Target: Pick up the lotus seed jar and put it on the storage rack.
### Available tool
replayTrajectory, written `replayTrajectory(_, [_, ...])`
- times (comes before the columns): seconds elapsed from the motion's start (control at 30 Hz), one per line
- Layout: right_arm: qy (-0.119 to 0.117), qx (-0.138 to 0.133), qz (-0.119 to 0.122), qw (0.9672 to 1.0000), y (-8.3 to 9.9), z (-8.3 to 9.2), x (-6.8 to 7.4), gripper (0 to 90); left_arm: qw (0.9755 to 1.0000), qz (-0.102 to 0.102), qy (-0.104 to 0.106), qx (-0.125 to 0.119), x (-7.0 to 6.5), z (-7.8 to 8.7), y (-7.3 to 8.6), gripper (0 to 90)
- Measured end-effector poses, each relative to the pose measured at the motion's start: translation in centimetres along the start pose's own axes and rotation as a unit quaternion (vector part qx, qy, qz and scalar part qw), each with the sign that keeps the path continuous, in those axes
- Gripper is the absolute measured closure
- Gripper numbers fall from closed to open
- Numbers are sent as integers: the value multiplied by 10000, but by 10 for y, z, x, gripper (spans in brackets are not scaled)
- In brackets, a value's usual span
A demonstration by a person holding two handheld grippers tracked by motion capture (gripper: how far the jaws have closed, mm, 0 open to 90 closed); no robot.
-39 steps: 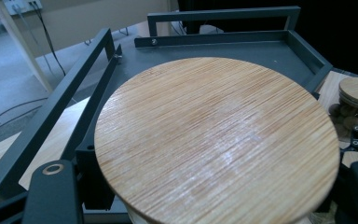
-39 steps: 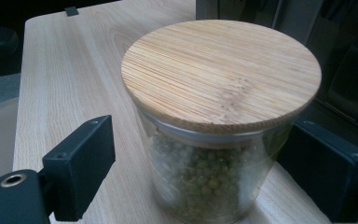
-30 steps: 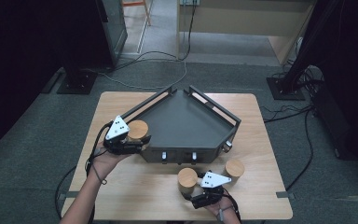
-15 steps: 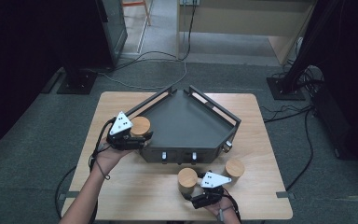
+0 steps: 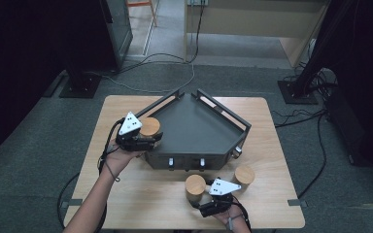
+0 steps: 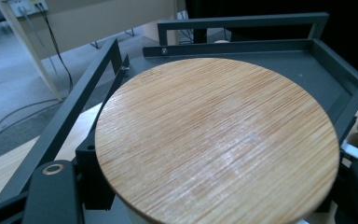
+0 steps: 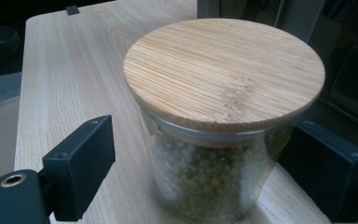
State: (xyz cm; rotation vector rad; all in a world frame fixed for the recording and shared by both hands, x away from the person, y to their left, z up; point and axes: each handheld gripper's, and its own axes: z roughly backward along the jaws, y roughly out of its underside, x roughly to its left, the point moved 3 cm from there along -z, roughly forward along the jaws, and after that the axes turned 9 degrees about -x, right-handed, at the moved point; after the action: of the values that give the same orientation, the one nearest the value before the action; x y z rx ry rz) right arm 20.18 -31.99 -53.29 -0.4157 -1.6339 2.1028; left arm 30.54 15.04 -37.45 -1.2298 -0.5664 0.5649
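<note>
Three bamboo-lidded jars are in play around the dark metal tray [image 5: 194, 127], and the one that has just moved is the jar [image 5: 150, 127] carried by the left gripper [image 5: 138, 141]: against the earlier high views it now sits further in over the tray's left rail, where before it hung just outside that rail. In the left gripper view the jaws sit close against either side of this lidded jar [image 6: 216, 142], gripping it, with the tray floor spread beyond the lid; whether the base already touches the tray is hard to tell, since the lid hides it. That suggests the job is loading jars into the tray, with this one about to be set down. The right gripper [image 5: 212, 200] has not shifted in front of the tray; its jaws stand wide around the green-bean jar [image 7: 219, 116], apart from the glass. The third jar [image 5: 244, 175] stands on the wooden table [image 5: 141, 204] near the tray's front right corner.
</note>
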Motion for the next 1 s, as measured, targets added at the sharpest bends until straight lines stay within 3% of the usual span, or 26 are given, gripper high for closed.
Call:
replayTrajectory(0.23, [0, -1, -4, 10000, 0, 0, 0, 115, 9999, 129, -70, -6, 3, -8, 5, 247])
replayTrajectory(0.37, [-2, -7, -2, 10000, 0, 0, 0, 115, 10000, 10, -34, 48, 4, -13, 6, 248])
replayTrajectory(1.0, [0, -6, -3, 10000, 0, 0, 0, 115, 9997, 172, -118, 143, 5, -24, 16, 248])
